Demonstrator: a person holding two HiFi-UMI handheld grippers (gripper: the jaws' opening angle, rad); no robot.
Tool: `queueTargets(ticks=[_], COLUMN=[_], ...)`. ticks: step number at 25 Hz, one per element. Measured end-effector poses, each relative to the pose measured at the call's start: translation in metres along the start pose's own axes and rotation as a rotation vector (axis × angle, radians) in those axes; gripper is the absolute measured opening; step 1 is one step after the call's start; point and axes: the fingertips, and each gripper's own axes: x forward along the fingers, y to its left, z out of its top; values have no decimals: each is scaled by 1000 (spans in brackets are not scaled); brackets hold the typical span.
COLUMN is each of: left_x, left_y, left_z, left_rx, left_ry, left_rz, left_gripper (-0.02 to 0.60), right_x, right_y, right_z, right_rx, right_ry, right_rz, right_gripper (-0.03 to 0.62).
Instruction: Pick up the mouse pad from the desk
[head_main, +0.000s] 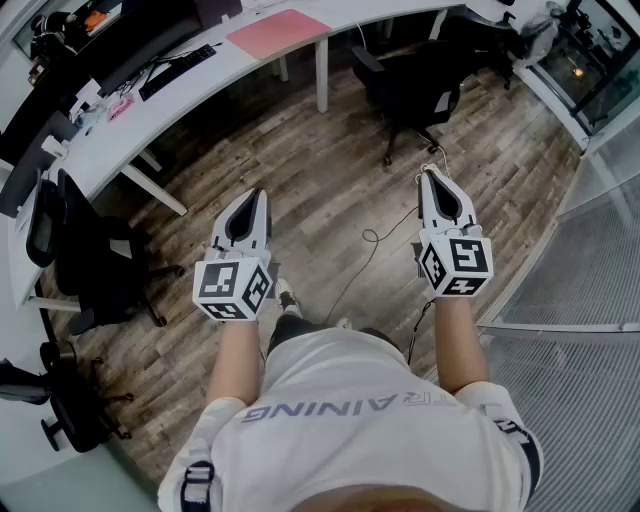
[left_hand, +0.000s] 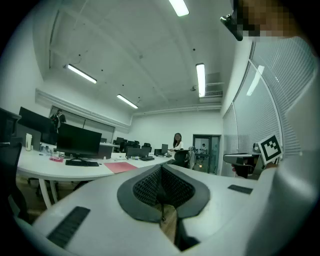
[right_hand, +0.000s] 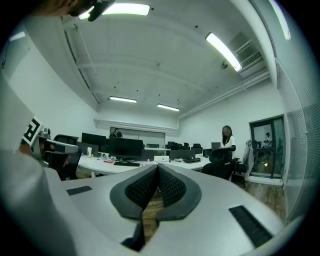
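Observation:
The pink mouse pad (head_main: 278, 33) lies flat on the long white curved desk (head_main: 200, 85) at the top of the head view, and shows as a pink patch (left_hand: 120, 167) in the left gripper view. I stand on the wooden floor well short of the desk. My left gripper (head_main: 258, 192) and my right gripper (head_main: 428, 172) are held level, side by side, pointing toward the desk. Both are shut with nothing between the jaws, as the closed tips show in the left gripper view (left_hand: 161, 167) and the right gripper view (right_hand: 158, 166).
A black office chair (head_main: 410, 90) stands between me and the desk's right part. More black chairs (head_main: 95, 265) stand at the left. A keyboard (head_main: 178, 70) and monitors sit on the desk. A thin cable (head_main: 375, 250) runs over the floor. A person (left_hand: 177, 145) stands far off.

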Motion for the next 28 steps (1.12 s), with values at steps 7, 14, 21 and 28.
queueTargets(ticks=[7,14,21,28], left_x=[0,1,3,5], left_y=[2,1,-3,-6], left_z=[1,-1,1,2], left_rx=[-3,-2,1,8], left_ry=[1,0,2,4], left_rz=[3,8,7,8], left_gripper=[34,34,34,34], right_x=[2,-4,-1,1], right_y=[2,-10,-9,-9], right_z=[0,8,3,2], right_rx=[-4,66,68,72], right_ry=[3,-76,-46,-46], right_rz=[1,-15,2,10], right_gripper=[23,23,23,23])
